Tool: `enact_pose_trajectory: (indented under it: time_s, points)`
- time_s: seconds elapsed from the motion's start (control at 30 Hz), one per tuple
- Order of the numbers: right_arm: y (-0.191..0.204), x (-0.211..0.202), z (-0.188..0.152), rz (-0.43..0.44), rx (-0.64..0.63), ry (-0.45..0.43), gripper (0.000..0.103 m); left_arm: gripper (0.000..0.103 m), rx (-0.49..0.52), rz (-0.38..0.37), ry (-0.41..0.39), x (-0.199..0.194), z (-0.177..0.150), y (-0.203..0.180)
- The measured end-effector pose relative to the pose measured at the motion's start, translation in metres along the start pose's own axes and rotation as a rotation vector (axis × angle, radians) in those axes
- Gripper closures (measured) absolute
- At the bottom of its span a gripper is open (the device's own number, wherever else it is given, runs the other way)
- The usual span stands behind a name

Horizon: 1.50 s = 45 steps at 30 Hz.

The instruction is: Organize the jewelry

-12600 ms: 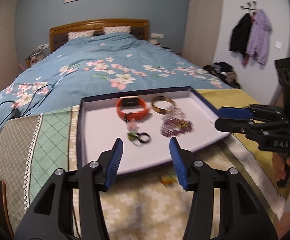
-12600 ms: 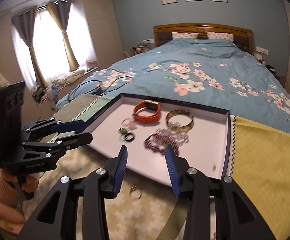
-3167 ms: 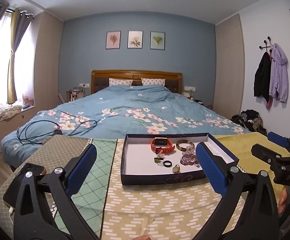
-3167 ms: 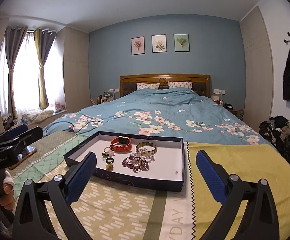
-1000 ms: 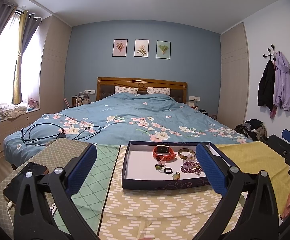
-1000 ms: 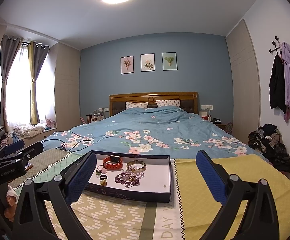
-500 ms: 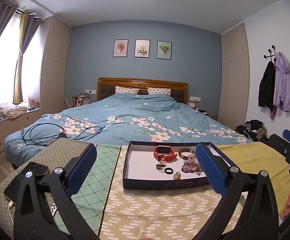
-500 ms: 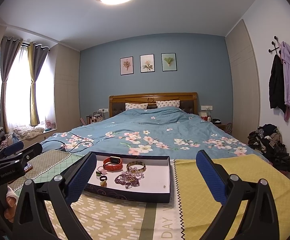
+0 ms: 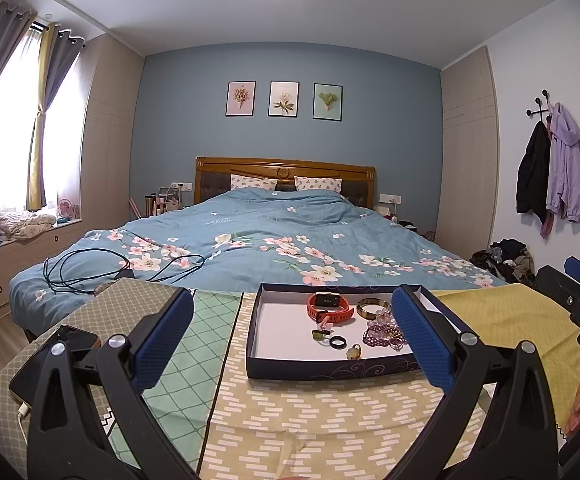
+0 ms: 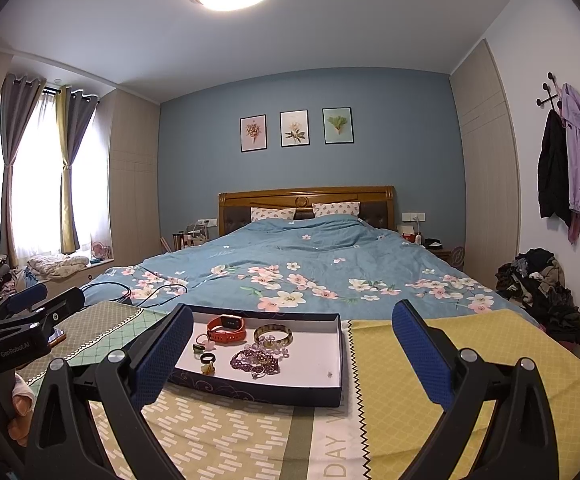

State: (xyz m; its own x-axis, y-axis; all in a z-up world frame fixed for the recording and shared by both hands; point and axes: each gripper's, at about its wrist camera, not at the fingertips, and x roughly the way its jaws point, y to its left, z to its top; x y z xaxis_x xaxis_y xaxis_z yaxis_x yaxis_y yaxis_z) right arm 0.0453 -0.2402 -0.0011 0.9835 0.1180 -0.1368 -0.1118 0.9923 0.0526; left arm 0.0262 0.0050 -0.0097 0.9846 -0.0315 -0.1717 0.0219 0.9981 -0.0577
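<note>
Jewelry box [image 9: 329, 370] on worktop [image 9: 309, 416], long axis left–right, open side up; watch [image 9: 328, 306], bangle [image 9: 373, 308], rings, beads inside. Left gripper [image 9: 291, 344] and right gripper [image 10: 291, 350]: fingers spread wide, holding nothing. Phone [image 9: 54, 360] plain only in left view.
</note>
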Motion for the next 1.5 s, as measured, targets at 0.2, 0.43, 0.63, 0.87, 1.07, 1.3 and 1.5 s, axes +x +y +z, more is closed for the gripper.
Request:
enact_pose_trajectory:
  time_s: [0.2,0.43,0.63,0.87,1.07,1.3,1.5]
  points:
    - [-0.0001,0.0004,0.0001,-0.001,-0.001,-0.001,0.007,0.005,0.0,0.001,0.001,0.0003,0.0001,0.0]
    - [0.0005,0.0023,0.0002,-0.001,0.001,-0.002,0.007,0.005,0.0,0.0,0.0,0.0005,0.0013,0.0006]
    - [0.0009,0.002,0.0001,0.001,0.0,0.001,0.007,0.005,0.001,0.0,-0.001,0.0007,0.0017,0.0008]
    - [0.0014,0.0045,0.0009,0.003,0.0,0.003,0.007,0.005,0.0,0.0,0.0,0.0012,0.0016,0.0006]
    - [0.0015,0.0045,0.0011,0.003,0.001,0.002,0.007,0.005,-0.001,-0.001,0.0,0.001,0.0018,0.0008]
    - [0.0019,0.0034,0.001,0.002,0.0,0.004,0.007,0.005,-0.001,-0.004,0.003,0.0016,0.0012,0.0014]
    - [0.0028,0.0027,0.0003,0.001,-0.002,0.004,0.007,0.005,-0.002,-0.002,0.005,0.0023,0.0013,0.0026]
